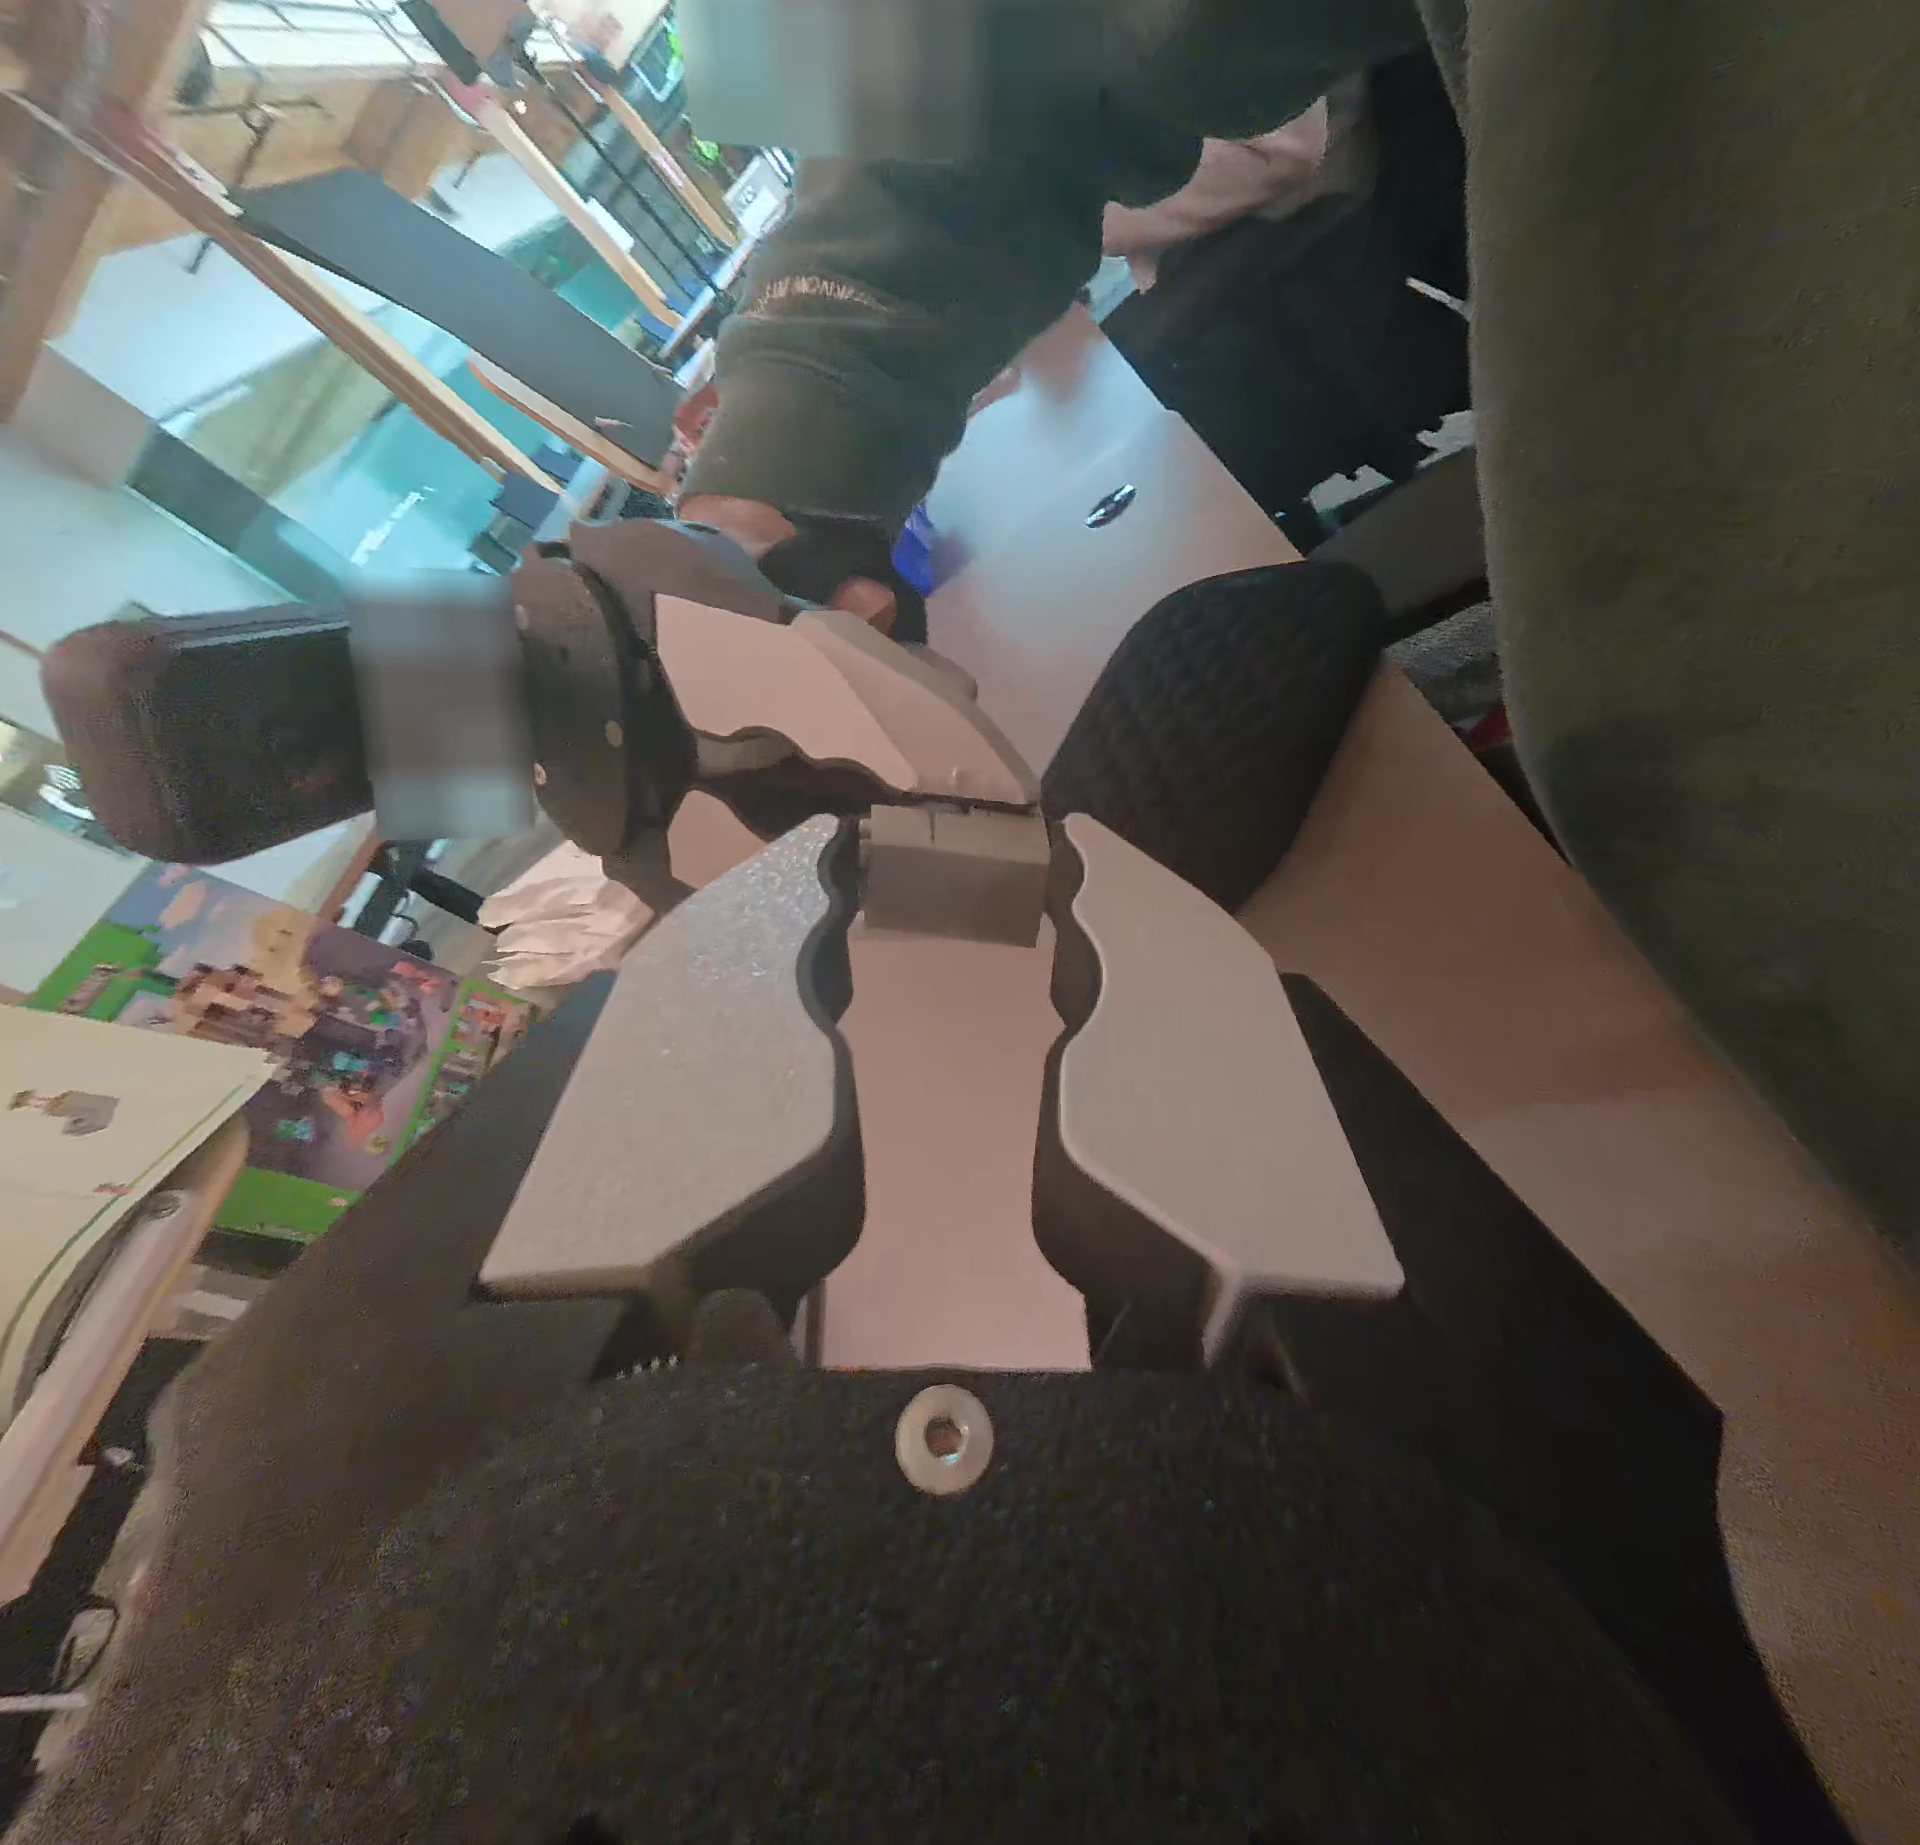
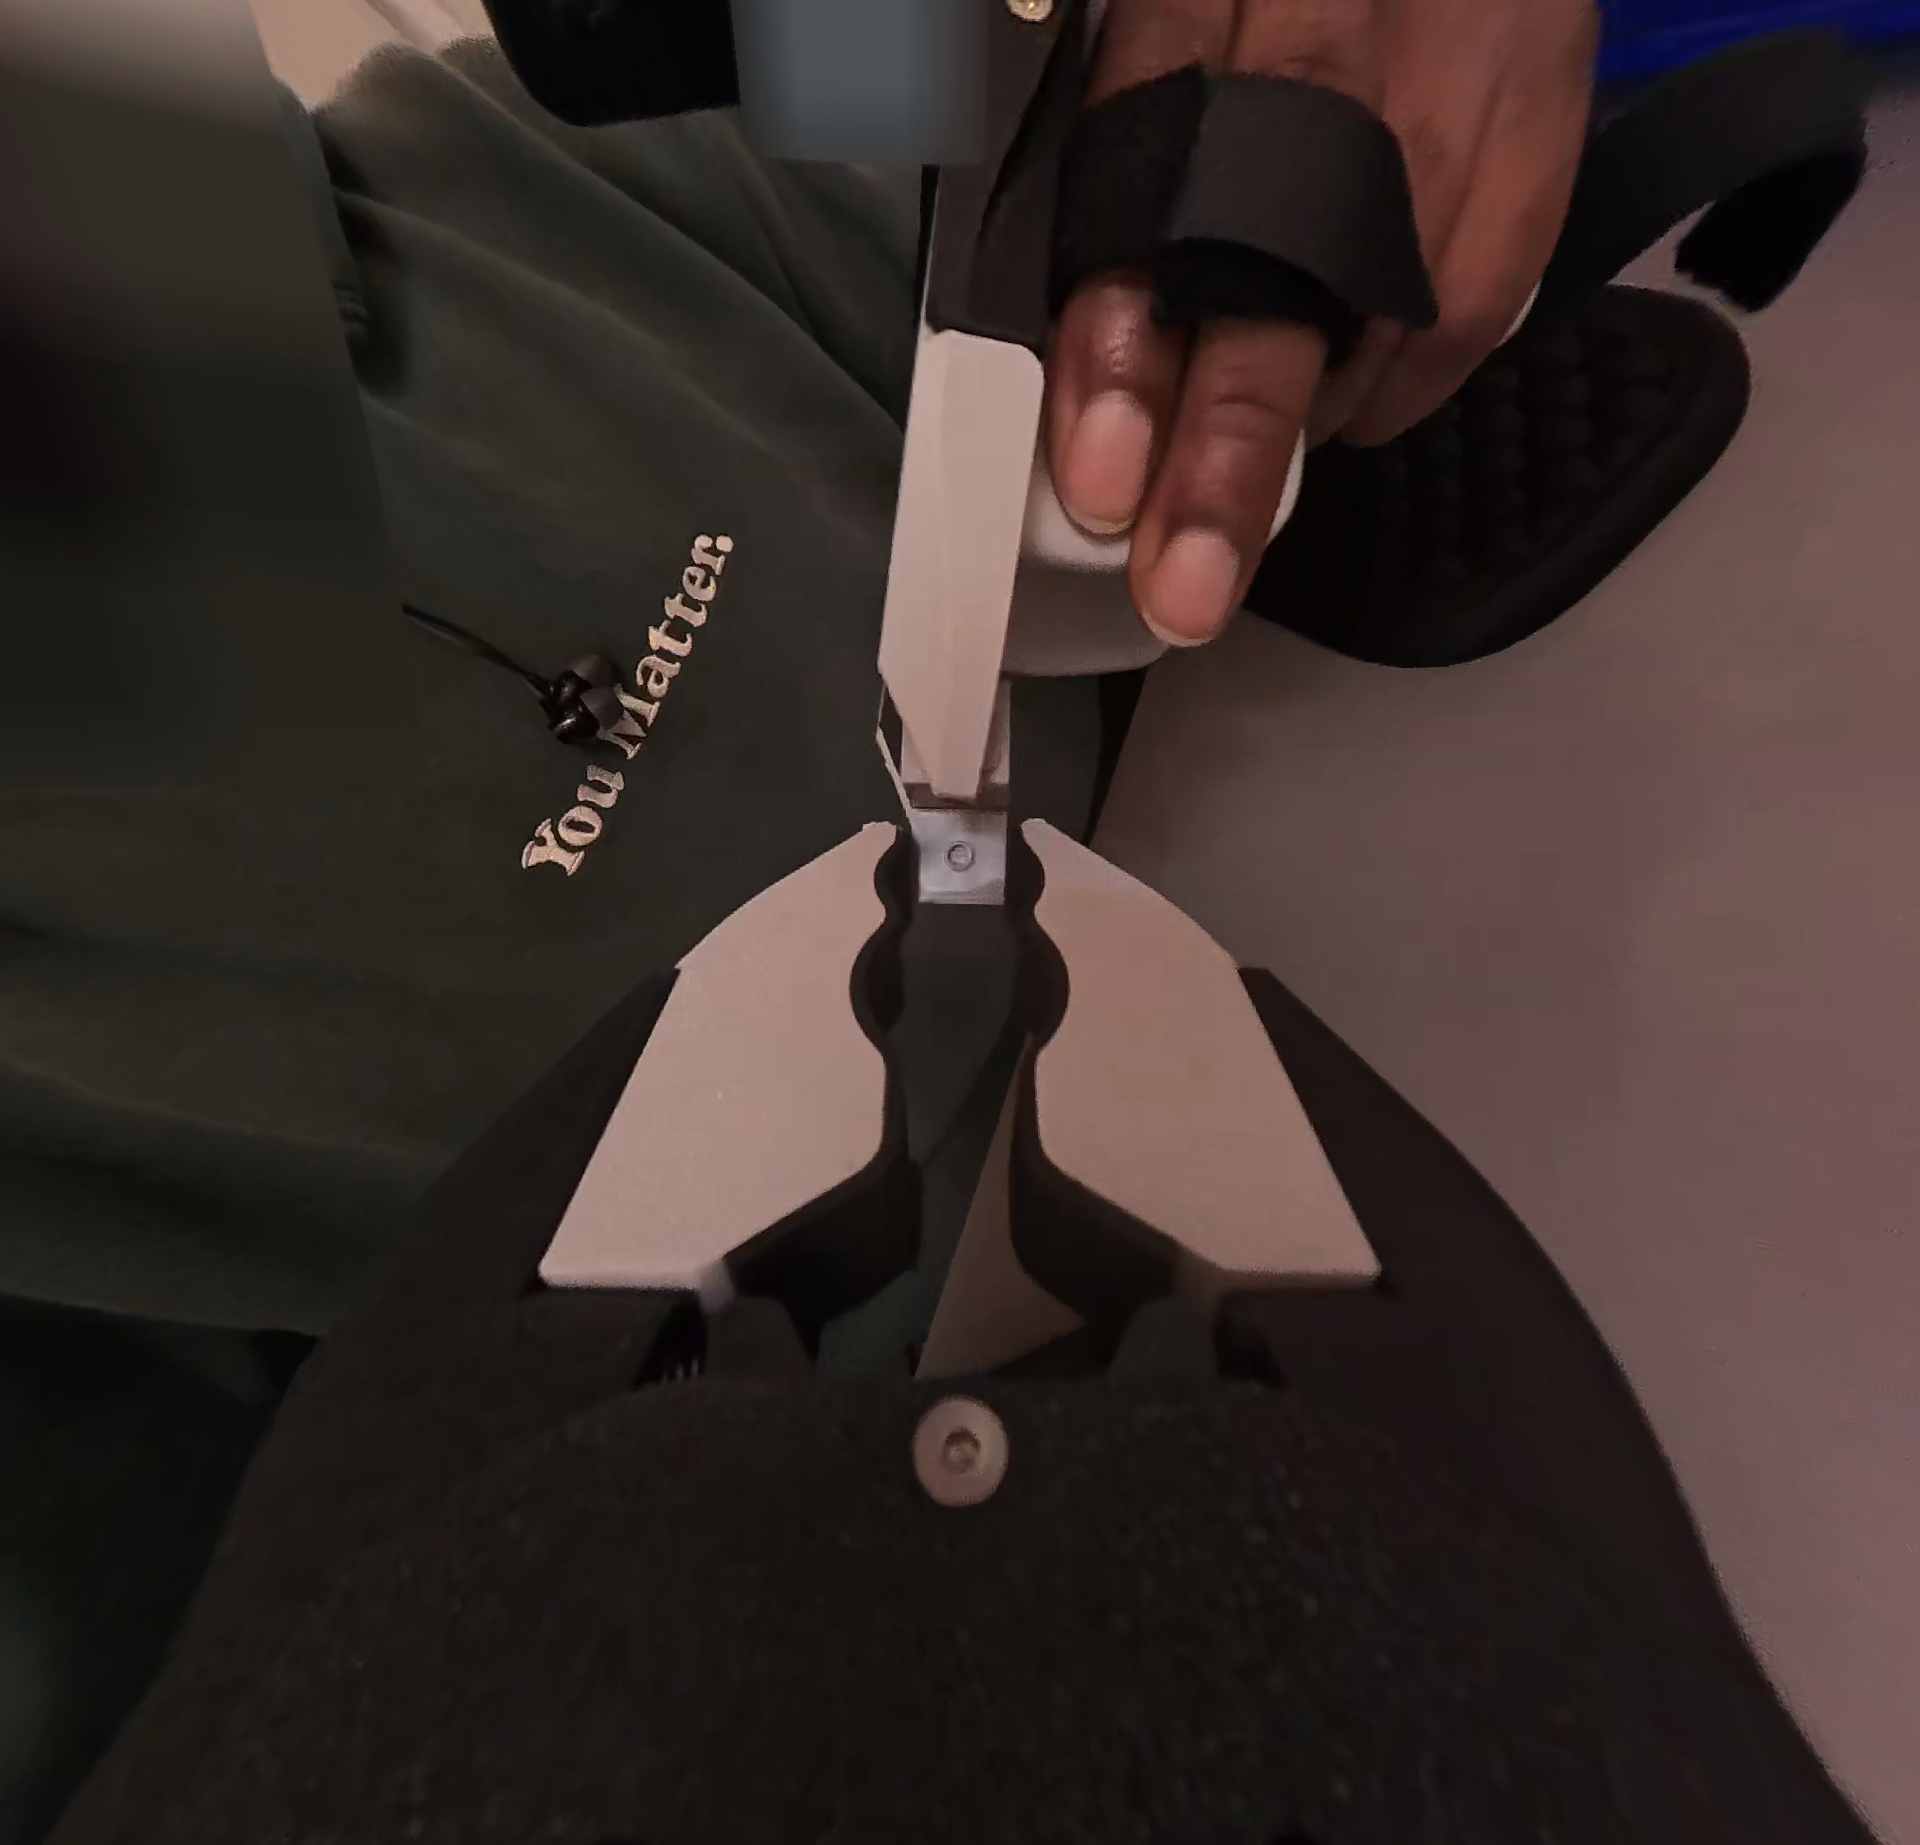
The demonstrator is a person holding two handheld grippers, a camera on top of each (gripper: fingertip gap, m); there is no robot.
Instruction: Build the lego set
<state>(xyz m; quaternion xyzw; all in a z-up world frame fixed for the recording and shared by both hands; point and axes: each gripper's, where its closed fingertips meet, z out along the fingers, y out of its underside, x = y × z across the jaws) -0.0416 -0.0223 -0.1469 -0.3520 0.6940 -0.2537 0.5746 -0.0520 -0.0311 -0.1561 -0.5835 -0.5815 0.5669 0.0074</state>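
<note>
Each camera sits just behind its own hand-held gripper, looking forward along the two fingers, very close in. Left view is rolled sideways, facing the right hand-held gripper (image 1: pixel 977 798) across the worktop (image 1: pixel 1091 445). Right view faces the left hand-held gripper (image 2: pixel 951 808) and the person's green top (image 2: pixel 520 445). Both share the small grey block (image 1: pixel 951 876) (image 2: pixel 961 855) where the fingertips meet.
</note>
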